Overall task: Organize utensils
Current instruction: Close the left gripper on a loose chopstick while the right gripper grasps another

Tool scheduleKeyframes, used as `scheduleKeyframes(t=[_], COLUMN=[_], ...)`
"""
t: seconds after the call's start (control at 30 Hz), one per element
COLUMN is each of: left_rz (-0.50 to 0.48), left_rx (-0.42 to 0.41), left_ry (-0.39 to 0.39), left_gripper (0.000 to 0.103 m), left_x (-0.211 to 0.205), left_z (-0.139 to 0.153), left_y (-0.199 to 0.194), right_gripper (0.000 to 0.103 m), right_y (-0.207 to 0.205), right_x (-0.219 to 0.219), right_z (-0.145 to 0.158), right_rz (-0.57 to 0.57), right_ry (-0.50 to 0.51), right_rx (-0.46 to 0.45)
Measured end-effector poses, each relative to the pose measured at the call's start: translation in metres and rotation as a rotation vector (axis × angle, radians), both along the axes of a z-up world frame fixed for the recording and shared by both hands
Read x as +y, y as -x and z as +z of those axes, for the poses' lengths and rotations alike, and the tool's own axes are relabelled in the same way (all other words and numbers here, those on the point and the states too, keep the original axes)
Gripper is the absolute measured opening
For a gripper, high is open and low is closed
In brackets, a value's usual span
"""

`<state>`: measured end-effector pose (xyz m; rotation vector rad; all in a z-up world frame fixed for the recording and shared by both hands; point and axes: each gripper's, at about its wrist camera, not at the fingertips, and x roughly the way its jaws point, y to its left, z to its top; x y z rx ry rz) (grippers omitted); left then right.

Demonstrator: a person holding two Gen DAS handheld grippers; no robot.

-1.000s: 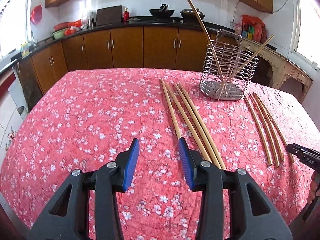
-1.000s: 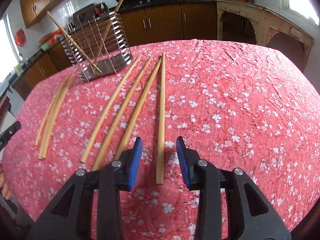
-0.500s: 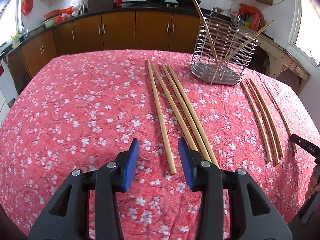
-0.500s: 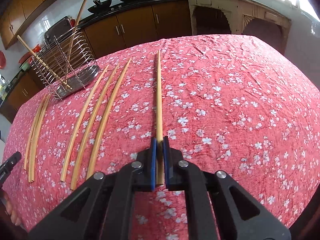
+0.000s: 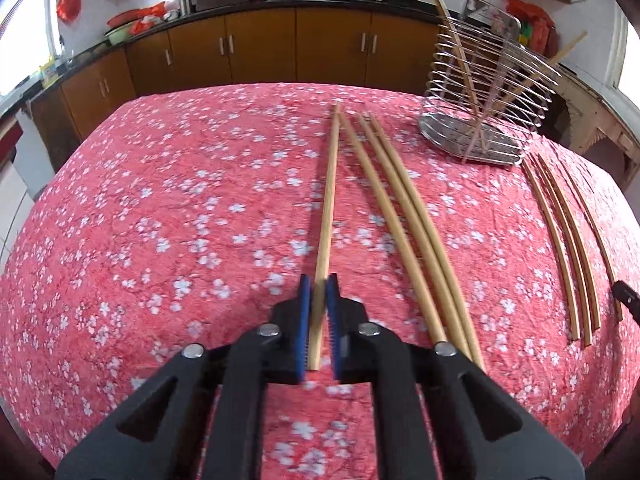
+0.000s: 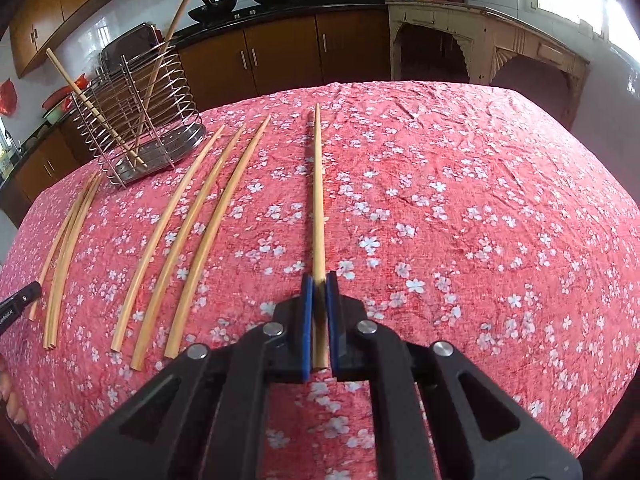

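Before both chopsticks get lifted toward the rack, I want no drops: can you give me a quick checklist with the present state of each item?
1. Left claw shut on its chopstick: ok; it has just closed.
2. Right claw shut on its chopstick: ok.
3. Both gripped near one end, so the long part sticks out: not ok for balance.
4. Held sticks apart from neighbours: right ok; left touches the next stick at the far tip.
5. Rack has room: ok, only two sticks inside.
6. Chopsticks off the tablecloth: cannot tell.
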<state>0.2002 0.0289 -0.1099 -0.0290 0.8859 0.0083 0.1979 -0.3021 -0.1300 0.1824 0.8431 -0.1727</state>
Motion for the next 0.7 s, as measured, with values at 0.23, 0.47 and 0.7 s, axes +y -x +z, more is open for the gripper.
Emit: scheduleKeyframes(t=[0.23,0.47,0.7], left_rz=[-0.003,-0.01,-0.011], left_rx=[-0.003,-0.002,-0.001], left_ry=[-0.022,-0.04,-0.035], left_gripper=[0.007,0.008,0.009], left_x=[0.019,0.017,0.017], left_z=[-0.001,-0.001,-0.001], left_y=[0.0,0.0,-0.001], right_gripper=[0.008,0.008,0.008], right_y=[0.003,0.005,0.005], right_x=[0.009,0.014,0.012], right_z=[-0.002,-0.003,-0.002], right_rz=[0.024,0.029,0.031], right_ry=[0.042,0.046,0.049], right_rx=[-0.006,-0.008,-0.006])
